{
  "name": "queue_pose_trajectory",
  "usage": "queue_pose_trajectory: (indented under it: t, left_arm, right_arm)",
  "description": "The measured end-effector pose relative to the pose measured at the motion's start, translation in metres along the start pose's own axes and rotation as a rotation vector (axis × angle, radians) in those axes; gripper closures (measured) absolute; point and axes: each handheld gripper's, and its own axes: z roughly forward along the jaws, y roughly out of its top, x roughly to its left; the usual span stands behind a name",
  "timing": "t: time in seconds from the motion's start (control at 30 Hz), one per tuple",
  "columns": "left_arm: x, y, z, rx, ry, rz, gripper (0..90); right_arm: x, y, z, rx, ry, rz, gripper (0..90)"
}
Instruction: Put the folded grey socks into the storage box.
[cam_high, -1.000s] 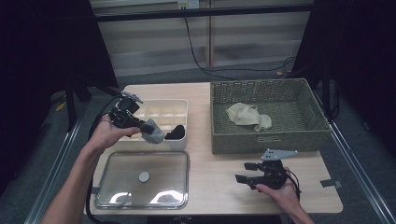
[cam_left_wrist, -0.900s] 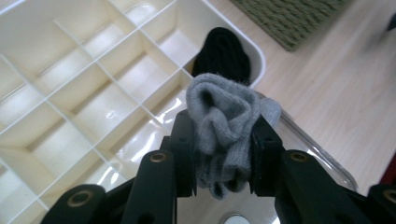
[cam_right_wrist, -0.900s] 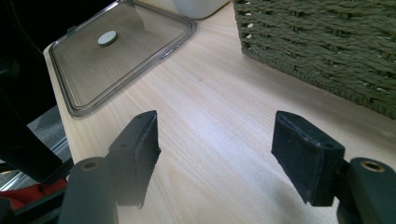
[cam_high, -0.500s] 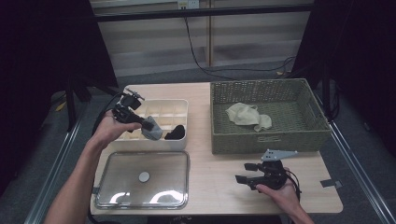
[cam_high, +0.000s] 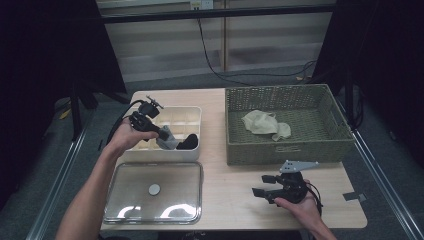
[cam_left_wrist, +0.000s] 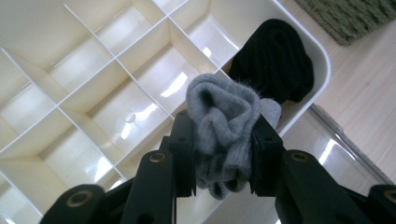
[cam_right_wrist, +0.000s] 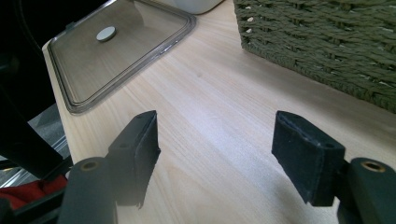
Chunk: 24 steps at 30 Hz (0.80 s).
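The left hand-held gripper (cam_left_wrist: 223, 156) pinches a grey sock (cam_left_wrist: 224, 135), half hiding a black sock (cam_left_wrist: 273, 60) in the tray (cam_high: 192, 112). The right hand-held gripper (cam_right_wrist: 224, 158), spread, hovers low over the desk (cam_right_wrist: 219, 107).

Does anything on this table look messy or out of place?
Nothing looks spilled or broken. The clear lid lies off the white divided box, beside it. A pale cloth sits crumpled in the wicker basket. The left gripper clamps a rolled grey sock over the box, beside a black sock.
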Motion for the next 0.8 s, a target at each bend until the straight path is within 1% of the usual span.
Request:
queue_pose_trajectory:
  t: [0.07,0.1,0.13,0.17,0.27,0.3,0.37,0.4,0.47,0.5,0.57,0.7,0.77,0.8]
  left_arm:
    - [0.001,0.000,0.003,0.006,0.002,0.000,67.7]
    - [0.001,0.000,0.006,0.002,0.002,-0.004,67.7]
    - [0.000,0.000,0.008,0.005,0.003,0.003,67.7]
    - [0.000,0.001,0.010,0.019,0.008,0.011,67.7]
    - [0.001,0.000,0.014,0.013,0.012,-0.002,67.5]
    - [0.002,0.000,0.015,0.009,0.008,-0.011,67.3]
    - [0.002,-0.001,0.017,0.002,0.006,-0.014,67.1]
    - [0.002,-0.001,0.018,0.013,0.003,-0.013,67.0]
    - [0.000,-0.001,0.023,0.010,0.008,-0.018,66.9]
    - [0.000,-0.001,0.023,0.014,0.001,-0.009,67.0]
    - [0.000,0.000,0.024,0.025,0.001,-0.001,67.0]
    - [0.000,-0.002,0.027,0.023,-0.007,-0.018,67.1]
    - [0.000,-0.003,0.031,0.014,-0.012,-0.025,67.1]
    - [-0.001,-0.003,0.032,0.021,-0.016,-0.028,67.2]
  right_arm:
    - [0.000,0.000,0.000,0.002,0.001,0.000,31.5]
    - [-0.001,0.000,0.001,0.002,0.001,-0.002,31.5]
    - [-0.001,0.000,0.001,0.004,0.001,-0.001,31.5]
    - [0.000,0.000,0.001,0.006,0.002,0.001,31.5]
    - [0.000,0.000,0.001,0.007,0.003,-0.002,31.5]
    - [0.000,0.000,0.001,0.006,0.004,-0.001,31.5]
    - [0.000,0.000,0.000,0.004,0.004,-0.001,31.5]
    - [0.000,0.000,0.000,0.004,0.003,0.001,31.5]
    - [0.000,0.000,0.001,0.005,0.002,-0.001,31.5]
    - [0.000,0.000,0.001,0.008,0.003,-0.002,31.5]
    - [0.000,0.000,0.002,0.007,0.003,-0.004,31.5]
    - [0.000,0.000,0.001,0.007,0.003,-0.001,31.5]
    - [0.000,0.000,0.001,0.008,0.003,-0.002,31.5]
    - [0.000,0.000,0.001,0.007,0.003,0.001,31.5]
